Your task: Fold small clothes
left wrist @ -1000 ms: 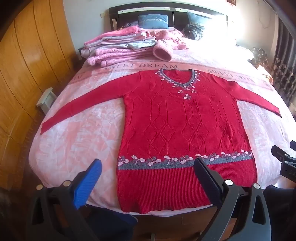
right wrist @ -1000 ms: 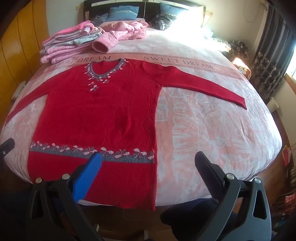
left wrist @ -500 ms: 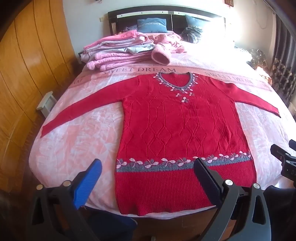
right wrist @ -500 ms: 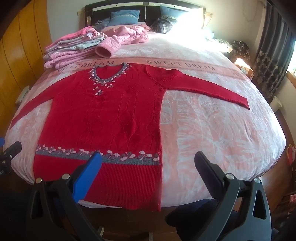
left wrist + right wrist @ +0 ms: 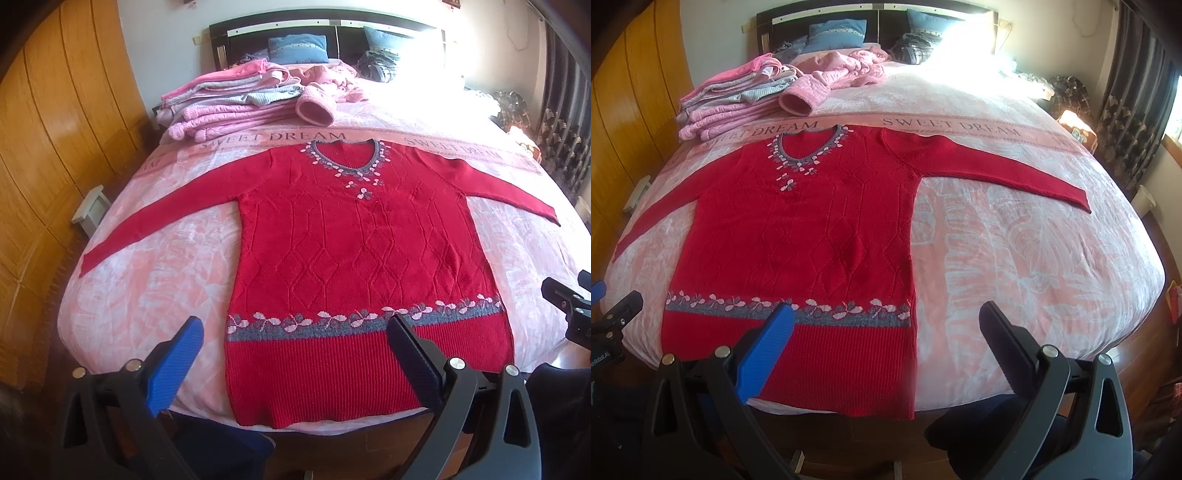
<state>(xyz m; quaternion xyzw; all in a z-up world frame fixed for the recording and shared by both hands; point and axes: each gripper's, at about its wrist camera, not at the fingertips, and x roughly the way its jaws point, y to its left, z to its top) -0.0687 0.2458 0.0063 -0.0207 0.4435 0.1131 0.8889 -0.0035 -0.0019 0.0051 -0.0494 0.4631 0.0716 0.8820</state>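
Observation:
A red knitted sweater (image 5: 354, 251) (image 5: 812, 240) lies flat, front up, on the pink bed, both sleeves spread out to the sides and its hem at the near edge. It has a grey flower band near the hem and flowers round the neckline. My left gripper (image 5: 295, 332) hovers open above the hem, holding nothing. My right gripper (image 5: 886, 321) hangs open over the sweater's right lower corner and the bare cover beside it. Each gripper shows at the edge of the other's view.
A stack of folded pink and grey clothes (image 5: 229, 107) (image 5: 738, 99) sits at the back left of the bed, a loose pink garment (image 5: 846, 74) beside it. Pillows (image 5: 299, 50) lean on the headboard. Wooden wardrobe (image 5: 48, 147) left, dark curtain (image 5: 1134, 110) right.
Both grippers have pulled back and risen slightly, so the sweater sits a little farther away in both views. The sweater itself has not moved. Both stay open.

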